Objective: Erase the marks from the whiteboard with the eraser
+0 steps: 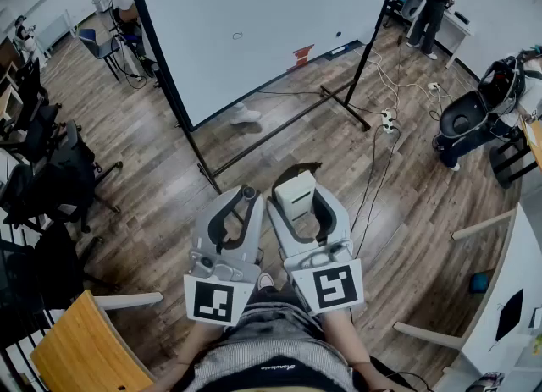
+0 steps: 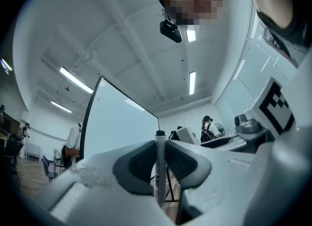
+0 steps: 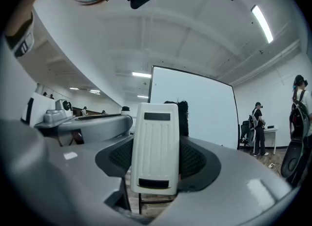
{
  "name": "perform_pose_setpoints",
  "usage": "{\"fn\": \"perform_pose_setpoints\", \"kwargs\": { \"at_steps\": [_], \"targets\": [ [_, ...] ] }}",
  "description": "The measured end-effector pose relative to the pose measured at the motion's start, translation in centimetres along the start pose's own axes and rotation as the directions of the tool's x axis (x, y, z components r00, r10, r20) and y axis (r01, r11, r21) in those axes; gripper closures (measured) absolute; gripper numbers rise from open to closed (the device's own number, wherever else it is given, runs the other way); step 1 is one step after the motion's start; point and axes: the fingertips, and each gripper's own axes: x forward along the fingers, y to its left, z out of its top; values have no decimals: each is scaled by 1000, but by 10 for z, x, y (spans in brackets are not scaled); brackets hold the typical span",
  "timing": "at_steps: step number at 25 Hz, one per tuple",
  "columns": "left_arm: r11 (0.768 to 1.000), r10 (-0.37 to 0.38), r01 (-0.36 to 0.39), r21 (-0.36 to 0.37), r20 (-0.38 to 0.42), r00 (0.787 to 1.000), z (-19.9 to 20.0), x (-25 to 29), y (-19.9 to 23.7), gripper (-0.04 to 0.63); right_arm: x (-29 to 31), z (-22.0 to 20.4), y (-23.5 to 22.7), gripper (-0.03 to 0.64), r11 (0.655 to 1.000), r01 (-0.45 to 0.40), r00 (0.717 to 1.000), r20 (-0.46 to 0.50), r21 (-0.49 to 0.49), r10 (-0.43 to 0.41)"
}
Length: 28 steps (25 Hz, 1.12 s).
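Observation:
The whiteboard (image 1: 262, 18) stands on a black floor frame a few steps ahead. It carries a small oval mark (image 1: 237, 35) and a dark dot (image 1: 338, 34). Both grippers are held low in front of me, well short of the board. My right gripper (image 1: 298, 187) is shut on a white ribbed eraser (image 1: 296, 196), which stands upright between the pads (image 3: 200, 159) in the right gripper view, with the whiteboard (image 3: 195, 108) behind the eraser (image 3: 154, 147). My left gripper (image 1: 241, 197) is shut on a thin marker (image 2: 159, 161), which is upright between its jaws. The whiteboard (image 2: 117, 127) shows beyond the left gripper (image 2: 160, 159).
Black office chairs (image 1: 51, 170) crowd the left side, and a wooden chair (image 1: 85, 348) is by my left elbow. Cables and a power strip (image 1: 389, 118) lie on the wood floor right of the board's foot. A person (image 1: 434, 1) stands at the back right. A white shoe (image 1: 246, 114) shows under the board.

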Motion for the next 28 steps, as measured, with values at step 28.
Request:
{"fn": "perform_pose_setpoints", "kwargs": {
  "at_steps": [28],
  "targets": [
    [998, 51, -47, 46, -91, 995, -75, 148, 72, 523, 164, -28, -110, 353, 997, -80, 996, -34, 13, 81]
  ]
}}
